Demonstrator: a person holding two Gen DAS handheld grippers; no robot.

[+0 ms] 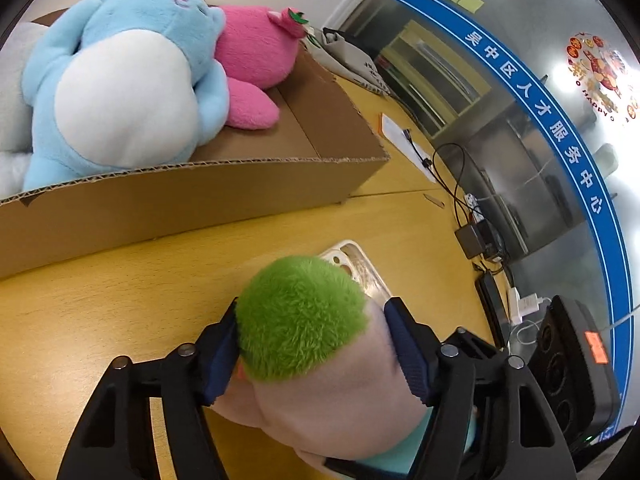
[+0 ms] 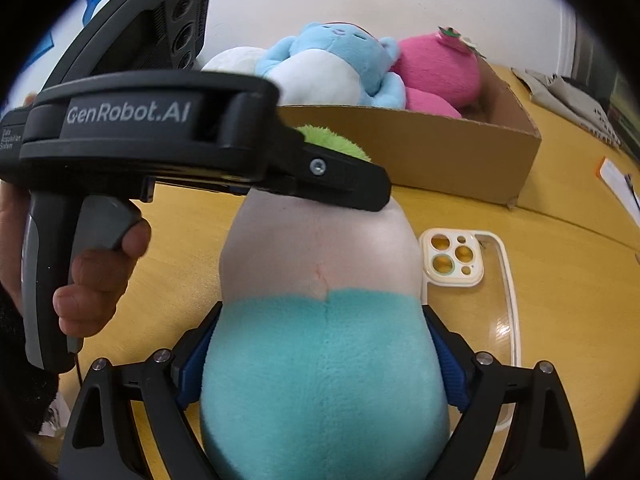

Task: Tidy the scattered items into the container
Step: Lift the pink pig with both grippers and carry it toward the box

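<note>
A plush toy (image 1: pixel 300 320) with a green tuft, pale head and teal lower body (image 2: pixel 320 248) lies on the wooden table in front of a cardboard box (image 1: pixel 200 200). My left gripper (image 1: pixel 314 308) is closed on its head, one pad against the green tuft and the other against the pale side. My right gripper (image 2: pixel 320 312) clamps the teal lower body from both sides. In the right wrist view the left gripper (image 2: pixel 344 188) reaches over the head, with a hand on its handle. In the box (image 2: pixel 440 152) lie a blue plush (image 1: pixel 120 92) and a pink plush (image 1: pixel 256 48).
A clear phone case (image 2: pixel 452 260) lies flat on the table just right of the toy. A white plush (image 2: pixel 232 62) fills the box's left end. Cables and a small black adapter (image 1: pixel 476 236) run along the table's far edge, near papers (image 1: pixel 404 140) and a grey bag (image 1: pixel 352 56).
</note>
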